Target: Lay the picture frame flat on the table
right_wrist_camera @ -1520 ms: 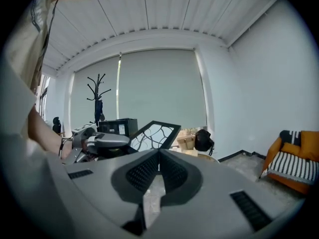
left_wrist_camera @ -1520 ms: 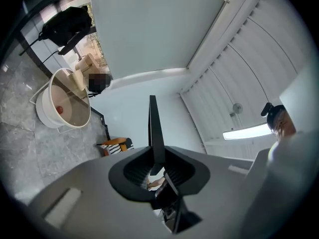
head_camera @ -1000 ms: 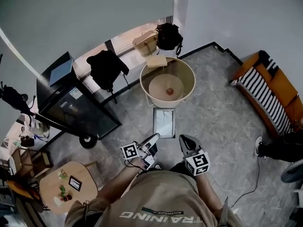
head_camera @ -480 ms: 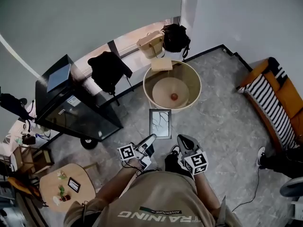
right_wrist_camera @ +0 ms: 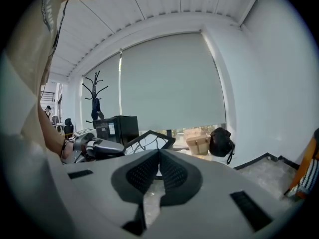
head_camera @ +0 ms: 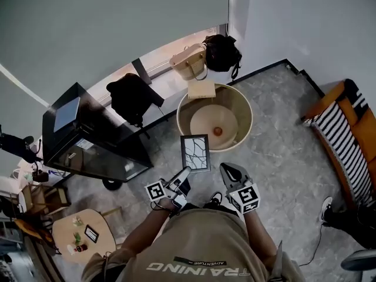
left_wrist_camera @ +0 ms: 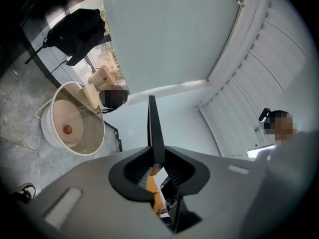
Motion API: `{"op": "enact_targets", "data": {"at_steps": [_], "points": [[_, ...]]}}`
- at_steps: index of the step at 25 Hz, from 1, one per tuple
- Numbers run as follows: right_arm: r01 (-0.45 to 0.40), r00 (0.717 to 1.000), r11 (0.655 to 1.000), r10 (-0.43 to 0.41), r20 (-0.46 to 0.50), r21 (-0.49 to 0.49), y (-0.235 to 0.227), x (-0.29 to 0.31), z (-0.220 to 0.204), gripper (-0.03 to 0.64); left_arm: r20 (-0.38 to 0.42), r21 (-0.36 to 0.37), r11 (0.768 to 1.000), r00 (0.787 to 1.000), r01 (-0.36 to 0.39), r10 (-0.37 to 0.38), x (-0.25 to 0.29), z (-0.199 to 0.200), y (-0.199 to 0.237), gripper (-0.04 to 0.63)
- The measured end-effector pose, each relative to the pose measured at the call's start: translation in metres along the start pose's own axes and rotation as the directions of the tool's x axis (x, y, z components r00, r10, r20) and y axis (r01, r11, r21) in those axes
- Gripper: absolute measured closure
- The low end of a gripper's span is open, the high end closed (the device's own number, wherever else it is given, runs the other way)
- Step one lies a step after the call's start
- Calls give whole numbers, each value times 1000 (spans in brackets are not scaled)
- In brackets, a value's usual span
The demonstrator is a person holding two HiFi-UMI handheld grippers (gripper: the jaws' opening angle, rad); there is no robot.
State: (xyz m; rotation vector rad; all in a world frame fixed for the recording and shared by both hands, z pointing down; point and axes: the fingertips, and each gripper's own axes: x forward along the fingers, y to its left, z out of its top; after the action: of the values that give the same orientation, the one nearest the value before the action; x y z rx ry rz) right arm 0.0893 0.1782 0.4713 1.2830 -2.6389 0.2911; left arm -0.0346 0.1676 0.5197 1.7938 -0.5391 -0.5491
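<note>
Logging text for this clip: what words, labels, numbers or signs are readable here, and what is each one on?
"ADVENTURE": small print on the back of the person's shirt, upside down in the head view.
"TRAINING": larger print beside it on the same shirt.
White label on the black cabinet: too small to read.
Marker cubes: black-and-white patterns only, no words.
</note>
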Motion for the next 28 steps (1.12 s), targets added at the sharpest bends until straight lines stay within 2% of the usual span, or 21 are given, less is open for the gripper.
{"op": "enact_targets", "data": {"at_steps": [4, 12, 19, 24, 26, 28], "points": [[-25, 1000, 1000, 25, 0, 3, -32, 14, 0, 611, 43, -6, 1000, 999, -10, 10, 27, 13, 10, 520], [-87, 995, 996, 88, -43, 22, -56, 57, 0, 611, 82, -40, 996, 993, -78, 81, 44, 54, 42, 520], [-108, 990, 994, 110, -88, 26, -48, 114, 0, 611, 62, -75, 991, 992, -107, 111, 49, 103, 86, 520], [-98, 988, 995, 100, -120, 20, -60, 165, 14, 611, 3, -56, 990, 992, -128, 128, 66, 148, 117, 520], [-91, 986, 996, 94, -138, 24, -67, 187, 18, 611, -14, -61, 990, 992, -125, 124, 73, 167, 130, 520], [-78, 985, 996, 84, -149, 44, -72, 208, 21, 611, -36, -78, 985, 988, -154, 152, 75, 181, 148, 520]]}}
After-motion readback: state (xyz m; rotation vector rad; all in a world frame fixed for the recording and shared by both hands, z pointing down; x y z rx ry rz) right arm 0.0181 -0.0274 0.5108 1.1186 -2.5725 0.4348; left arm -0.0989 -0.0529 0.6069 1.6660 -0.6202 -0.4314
